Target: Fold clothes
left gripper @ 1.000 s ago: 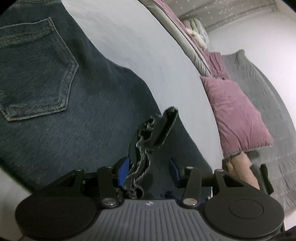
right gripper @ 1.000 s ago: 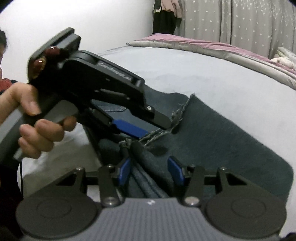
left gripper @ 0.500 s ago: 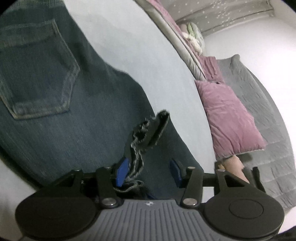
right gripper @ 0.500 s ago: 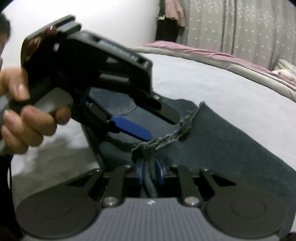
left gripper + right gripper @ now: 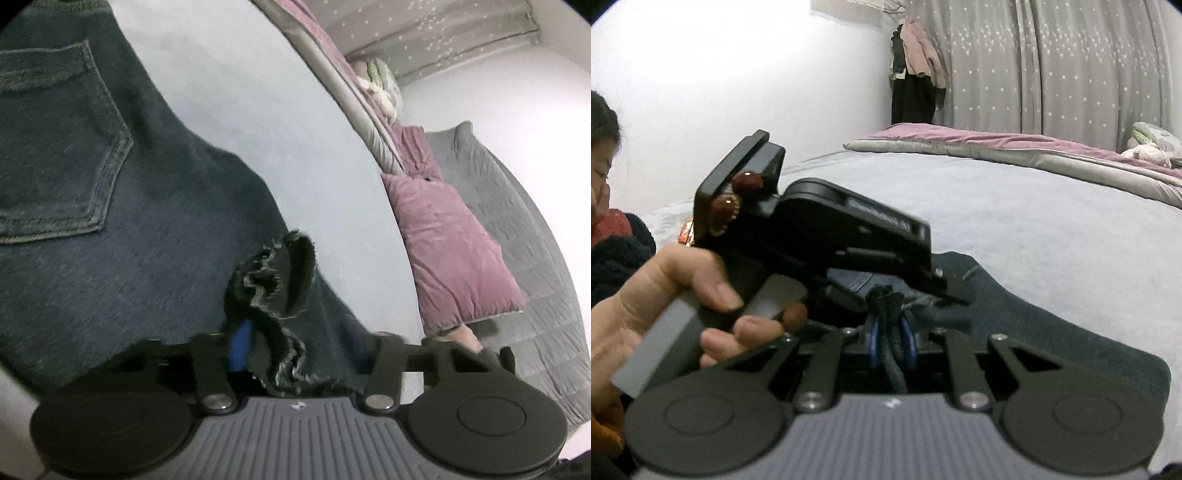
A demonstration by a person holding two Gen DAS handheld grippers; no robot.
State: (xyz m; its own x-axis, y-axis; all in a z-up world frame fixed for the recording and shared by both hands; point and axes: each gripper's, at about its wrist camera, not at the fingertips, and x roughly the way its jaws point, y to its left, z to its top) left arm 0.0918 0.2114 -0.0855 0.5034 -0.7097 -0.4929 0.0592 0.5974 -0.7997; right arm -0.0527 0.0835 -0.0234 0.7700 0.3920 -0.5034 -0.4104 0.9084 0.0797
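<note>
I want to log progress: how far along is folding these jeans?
Early. The dark blue denim jeans lie spread on the pale grey bed, back pocket up. In hand: the right tool pinches the frayed hem; the left tool is open around it. All folds remain.

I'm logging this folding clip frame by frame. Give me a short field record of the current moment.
garment: dark blue jeans, back pocket up
surface: pale bed sheet
right gripper: shut on bunched jeans hem
left gripper: open, frayed hem between its fingers
hand: holds the left gripper's handle
background: pink pillow, star-print curtain
</note>
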